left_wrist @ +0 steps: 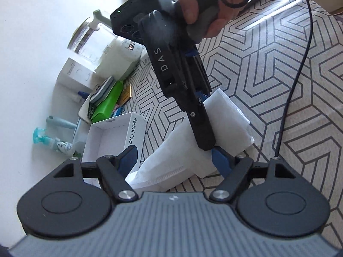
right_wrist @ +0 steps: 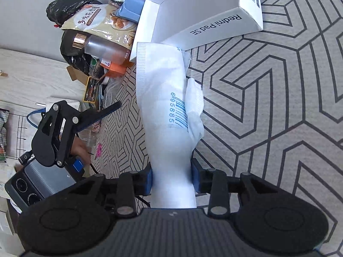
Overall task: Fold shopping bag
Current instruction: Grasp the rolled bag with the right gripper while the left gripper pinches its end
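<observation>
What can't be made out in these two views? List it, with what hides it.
- Right wrist view: the shopping bag's near end, under the right tongs' body.
- Right wrist view: the barcode's last digits, too faint.
- Left wrist view: where the right tongs pinch the bag, behind their own black finger.
- Left wrist view: the spray bottle's label, blurred and small.
- Left wrist view: whether the open left tongs touch the bag.

My white Redmi Pad box [right_wrist: 199, 15] lies open on the hexagon-patterned cloth [right_wrist: 268, 107]. Beside it I see a snack pouch [right_wrist: 100, 23], a black plastic bag [right_wrist: 68, 6], a green packet [left_wrist: 107, 105] (label unreadable) and a glass jar [left_wrist: 90, 36].
</observation>
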